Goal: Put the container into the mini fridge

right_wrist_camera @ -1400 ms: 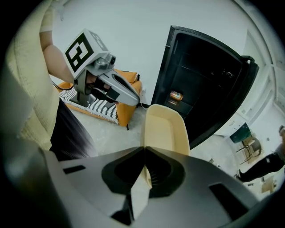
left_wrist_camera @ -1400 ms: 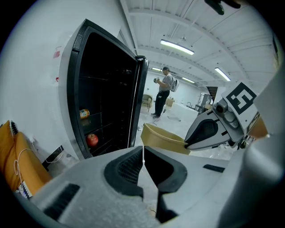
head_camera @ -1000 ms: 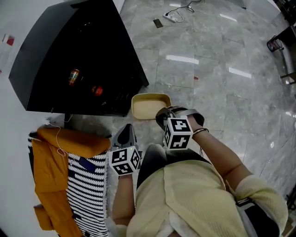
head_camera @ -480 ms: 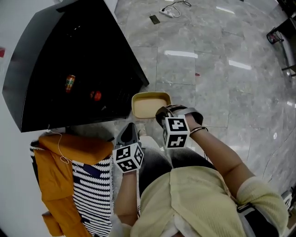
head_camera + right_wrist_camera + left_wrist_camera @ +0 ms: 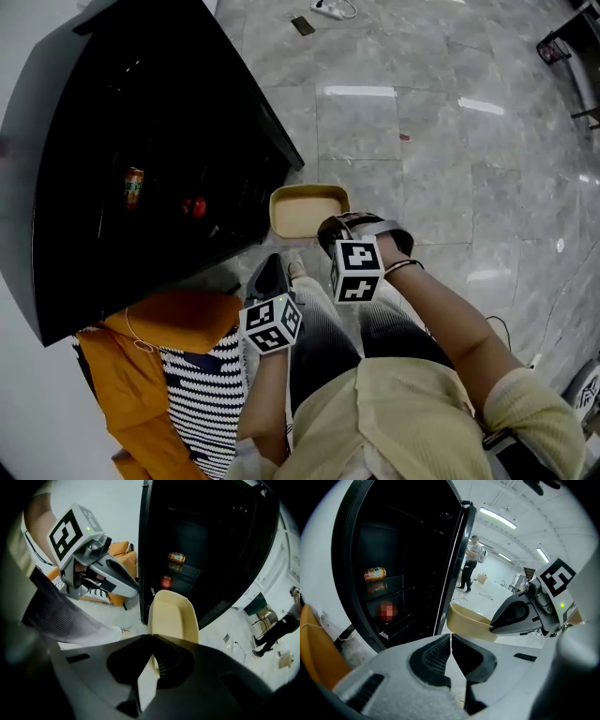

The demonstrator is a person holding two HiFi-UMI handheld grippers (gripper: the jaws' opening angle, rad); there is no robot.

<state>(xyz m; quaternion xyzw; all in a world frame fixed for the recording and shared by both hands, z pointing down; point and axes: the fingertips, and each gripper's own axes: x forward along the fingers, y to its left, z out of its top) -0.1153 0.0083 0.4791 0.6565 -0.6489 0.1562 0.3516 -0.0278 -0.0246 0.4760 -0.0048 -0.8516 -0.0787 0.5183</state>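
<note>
Head view: the right gripper (image 5: 328, 232) clamps the beige container (image 5: 307, 208) by its near rim, just outside the open mini fridge (image 5: 216, 112), with bare floor (image 5: 450, 141) to the right.
Left gripper view: the left gripper (image 5: 451, 643) has its jaws together and holds nothing.
Right gripper view: 1 can (image 5: 176, 557) lies on a shelf, its label unreadable. Below it is a red item (image 5: 166, 581), perhaps fruit.

Head view steeply down; gripper views close, share mini fridge (image 5: 141, 112)

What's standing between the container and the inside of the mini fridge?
Nothing visible. The right gripper holds the container before the mini fridge, whose door looks open; the can and red item sit deeper inside.
</note>
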